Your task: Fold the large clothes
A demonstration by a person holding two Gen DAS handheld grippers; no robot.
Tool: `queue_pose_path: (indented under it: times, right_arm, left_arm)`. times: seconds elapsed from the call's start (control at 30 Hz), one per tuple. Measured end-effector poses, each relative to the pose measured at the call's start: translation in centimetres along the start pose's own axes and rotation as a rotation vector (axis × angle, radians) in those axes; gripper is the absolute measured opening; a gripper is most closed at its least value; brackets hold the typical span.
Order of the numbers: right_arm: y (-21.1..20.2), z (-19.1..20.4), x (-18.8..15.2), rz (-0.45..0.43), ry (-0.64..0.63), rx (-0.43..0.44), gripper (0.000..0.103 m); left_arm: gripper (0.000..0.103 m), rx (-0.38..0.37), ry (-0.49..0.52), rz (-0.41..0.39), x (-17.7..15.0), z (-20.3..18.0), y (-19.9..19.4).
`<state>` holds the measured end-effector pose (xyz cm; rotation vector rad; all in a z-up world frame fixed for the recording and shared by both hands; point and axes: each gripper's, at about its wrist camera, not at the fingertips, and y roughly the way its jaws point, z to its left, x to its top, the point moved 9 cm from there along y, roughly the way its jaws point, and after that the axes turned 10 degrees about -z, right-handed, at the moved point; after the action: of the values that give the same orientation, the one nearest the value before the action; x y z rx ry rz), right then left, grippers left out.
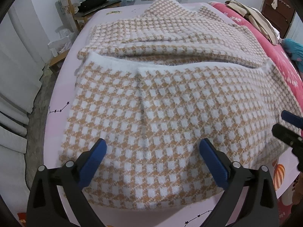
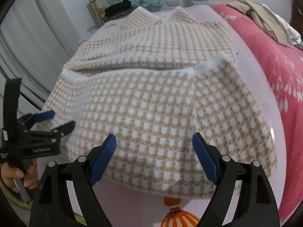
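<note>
Lying folded across a pale pink bed sheet [image 1: 56,132], a tan-and-white houndstooth sweater [image 1: 161,113] fills both wrist views, its white-trimmed hem doubled up over the body so that the trim runs as a band across the middle of the garment. The left tool [image 1: 152,152] hovers over the sweater's near edge with its blue-padded fingers [image 1: 94,160] spread wide, holding nothing; whether the pads touch the knit cannot be told. The right tool [image 2: 154,148] is likewise wide open and empty above the near edge on its side, its textured blue pads [image 2: 204,157] apart from each other over the fabric. In the right wrist view the left tool appears at the left margin, gripped by a person's hand [image 2: 13,176], and small pale lettering on its black body is too blurred to read. The sheet carries printed star-constellation lines [image 1: 58,109] and an orange striped balloon motif [image 2: 178,217] just below the sweater. A pink floral blanket [image 2: 274,66] lies beside the sweater toward the right, with beige clothes [image 2: 265,19] heaped on it at the far end. A wooden chair [image 1: 89,3] holding a black garment [image 1: 94,1] stands beyond the bed's far corner.
</note>
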<state>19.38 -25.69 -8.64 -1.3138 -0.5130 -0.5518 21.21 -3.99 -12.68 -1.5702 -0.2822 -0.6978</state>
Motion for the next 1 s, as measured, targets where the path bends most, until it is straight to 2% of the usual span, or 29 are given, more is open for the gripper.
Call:
queue_pose_path:
  times: [0.5,0.7,0.87,1.0]
  right_arm:
    - [-0.4,0.1,3.3,-0.023,0.008,0.039,0.079]
    - [-0.4,-0.5,5.4,-0.039,0.011,0.055,0.079]
    - [-0.7,-0.8,9.6,-0.074,-0.023,0.084,0.079]
    - [-1.1,-1.2,15.0,-0.132,-0.044,0.117,0.079]
  left_arm:
    - [0.097,0.004,-0.003,0.021,0.4,0.1,-0.1]
    - [0.097,-0.001,0.012,-0.004,1.5,0.4,-1.2]
    - [0.097,-0.027,0.039,-0.089,5.0,1.1,-3.1]
    - [0.097,-0.03,0.101,-0.202,11.3,2.4,-4.0]
